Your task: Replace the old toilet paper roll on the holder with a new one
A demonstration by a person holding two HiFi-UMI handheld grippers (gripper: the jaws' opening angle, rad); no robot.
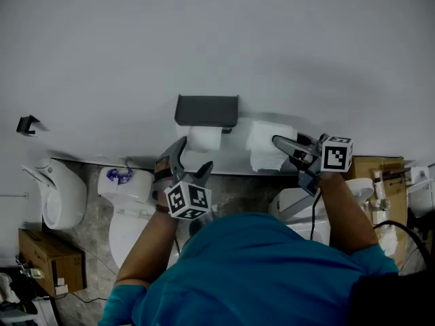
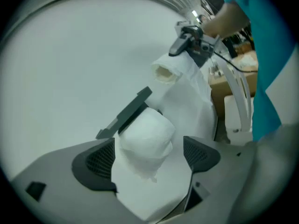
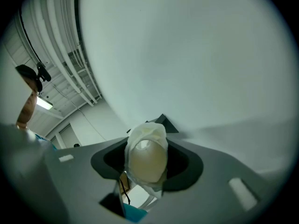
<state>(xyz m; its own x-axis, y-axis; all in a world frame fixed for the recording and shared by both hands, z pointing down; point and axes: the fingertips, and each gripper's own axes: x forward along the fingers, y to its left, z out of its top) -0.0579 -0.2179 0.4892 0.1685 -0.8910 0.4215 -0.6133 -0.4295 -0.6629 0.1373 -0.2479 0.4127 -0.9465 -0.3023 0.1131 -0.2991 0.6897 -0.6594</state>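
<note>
Risk lies in the loose sheet point(image 2: 189, 106): the right hand-held gripper point(image 1: 282, 145), centre right of the head view, is clamped on a nearly spent toilet paper roll point(image 3: 145, 155), and that trailing paper could snag. The left hand-held gripper point(image 2: 149, 156) stands wide around the fuller roll point(image 2: 145, 134) under the holder point(image 1: 207, 111) without touching it; 1 nudge might unseat it.

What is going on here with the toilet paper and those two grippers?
A person in a teal shirt is changing the toilet paper at a dark wall holder. The right hand-held gripper is clamped on a thin roll, held up beside the holder with a long loose tail of paper hanging down. The left hand-held gripper has its jaws open on either side of the roll on the holder, without gripping it.
</note>
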